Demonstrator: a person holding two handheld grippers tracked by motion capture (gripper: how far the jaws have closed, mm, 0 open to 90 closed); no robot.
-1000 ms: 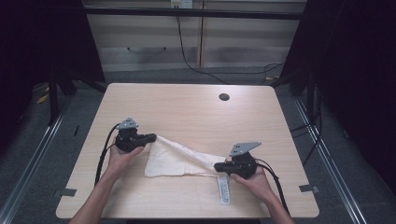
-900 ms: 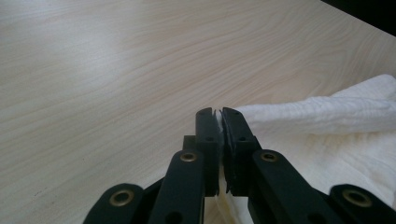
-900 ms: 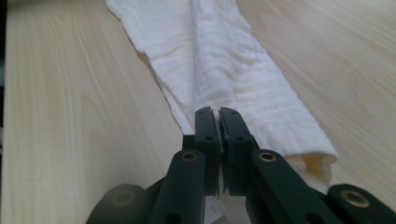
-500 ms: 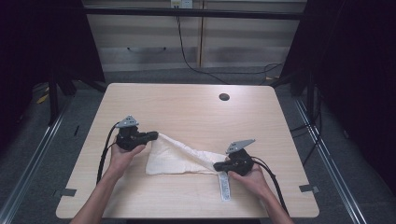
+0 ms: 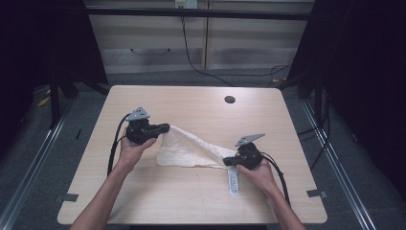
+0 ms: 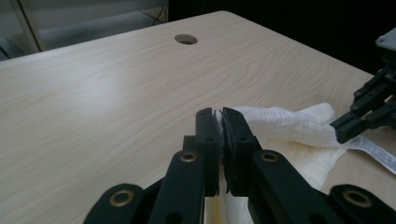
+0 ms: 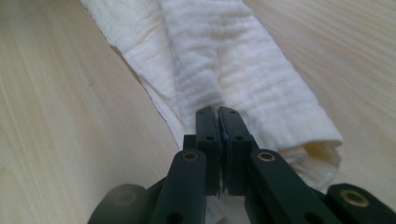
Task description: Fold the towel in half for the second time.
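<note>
On the wooden table (image 5: 143, 201), both tongs (image 5: 165, 128) (image 5: 228, 161) pinch a crinkled, seemingly gauzy white cloth (image 5: 184, 149).

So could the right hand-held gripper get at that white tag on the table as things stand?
Probably not right now: the right hand-held gripper is shut on the cloth. The tag lies bare just beside it, so once the cloth is released, the way looks free.
</note>
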